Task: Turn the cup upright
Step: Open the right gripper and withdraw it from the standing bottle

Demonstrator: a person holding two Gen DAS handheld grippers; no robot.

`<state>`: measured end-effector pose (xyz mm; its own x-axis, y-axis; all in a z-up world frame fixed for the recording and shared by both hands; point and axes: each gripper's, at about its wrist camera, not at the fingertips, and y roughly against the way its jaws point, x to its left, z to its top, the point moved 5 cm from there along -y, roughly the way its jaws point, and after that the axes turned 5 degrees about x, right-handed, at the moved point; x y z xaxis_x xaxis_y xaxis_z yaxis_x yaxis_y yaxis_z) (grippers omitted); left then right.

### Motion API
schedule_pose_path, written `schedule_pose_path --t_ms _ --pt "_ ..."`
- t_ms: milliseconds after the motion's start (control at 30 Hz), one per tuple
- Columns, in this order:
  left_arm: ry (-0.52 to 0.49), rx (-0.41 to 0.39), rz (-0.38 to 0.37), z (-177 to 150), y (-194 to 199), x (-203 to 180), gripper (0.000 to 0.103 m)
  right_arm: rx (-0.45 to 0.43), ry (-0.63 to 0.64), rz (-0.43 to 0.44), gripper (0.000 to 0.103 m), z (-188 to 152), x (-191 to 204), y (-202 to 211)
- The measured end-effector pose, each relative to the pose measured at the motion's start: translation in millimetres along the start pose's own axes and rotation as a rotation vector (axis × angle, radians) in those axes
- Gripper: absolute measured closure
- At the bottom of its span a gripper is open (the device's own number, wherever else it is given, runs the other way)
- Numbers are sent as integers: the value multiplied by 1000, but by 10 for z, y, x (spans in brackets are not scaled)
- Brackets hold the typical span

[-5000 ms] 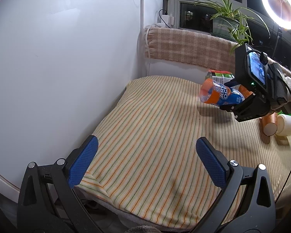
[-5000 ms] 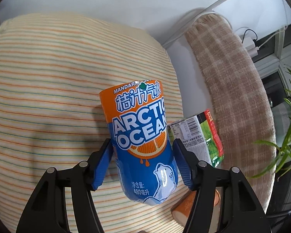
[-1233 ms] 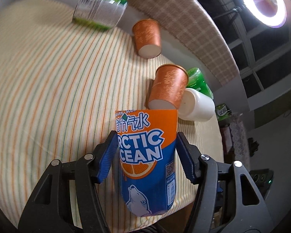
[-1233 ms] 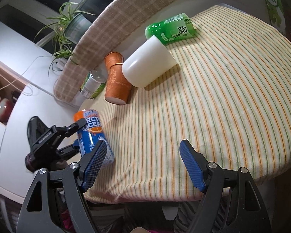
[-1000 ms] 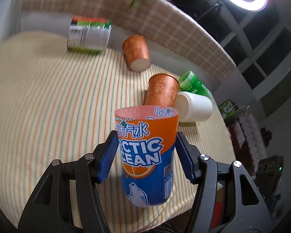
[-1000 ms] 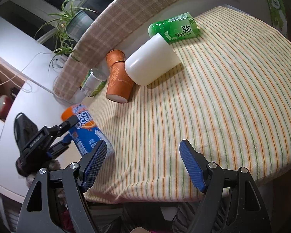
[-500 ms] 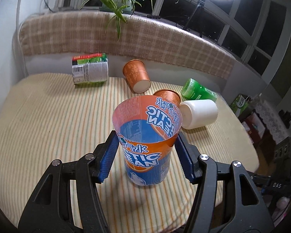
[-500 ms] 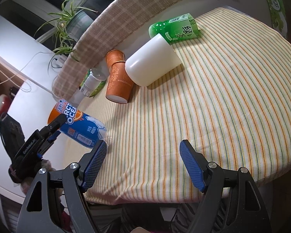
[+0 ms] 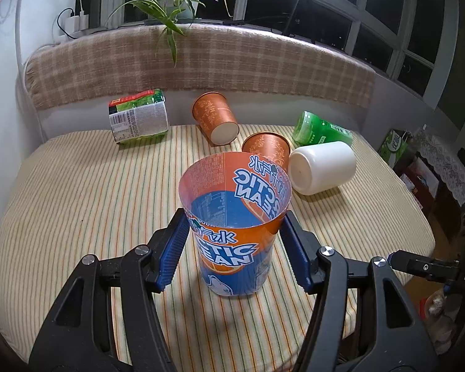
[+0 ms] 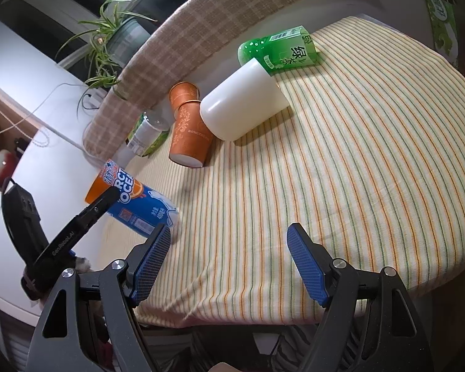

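the left hand-held gripper (image 9: 235, 251) clamps the orange-and-blue printed plastic cup (image 9: 235, 232) by its sides, mouth up, base on the striped cloth tabletop (image 9: 86, 192) near the front edge. the right hand-held gripper (image 10: 229, 265) hangs wide apart, holding nothing, over the cloth's edge. beyond lies a white cup (image 9: 322, 167) on its side.

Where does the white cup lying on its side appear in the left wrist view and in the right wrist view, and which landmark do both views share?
Left wrist view: the white cup lies right of centre, beyond the gripped Arctic Ocean cup.
Right wrist view: the white cup lies upper centre, on its side.
Shared landmark: the green tea bottle lying just behind it.
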<state>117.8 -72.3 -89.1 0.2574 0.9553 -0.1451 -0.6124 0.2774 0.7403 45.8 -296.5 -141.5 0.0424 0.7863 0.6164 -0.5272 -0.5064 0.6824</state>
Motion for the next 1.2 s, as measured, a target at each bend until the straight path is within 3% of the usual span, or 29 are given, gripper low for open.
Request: schedule_pose_path --t_ms 500,567,633,900,1200 --pt "25 40 -74 -69 -42 -42 37 0 3 1 25 1 18 -5" --pt "30 50 -83 -86 -55 -50 33 -1 2 0 25 1 15 -5" --pt "32 49 -89 -99 -54 -56 21 -1 1 0 25 -5 13 -5" --pt "42 76 -105 -191 -59 -43 20 -10 29 -10 25 -12 44 17" --pt "52 74 -73 -354 56 58 20 -39 100 -41 25 -5 195 46"
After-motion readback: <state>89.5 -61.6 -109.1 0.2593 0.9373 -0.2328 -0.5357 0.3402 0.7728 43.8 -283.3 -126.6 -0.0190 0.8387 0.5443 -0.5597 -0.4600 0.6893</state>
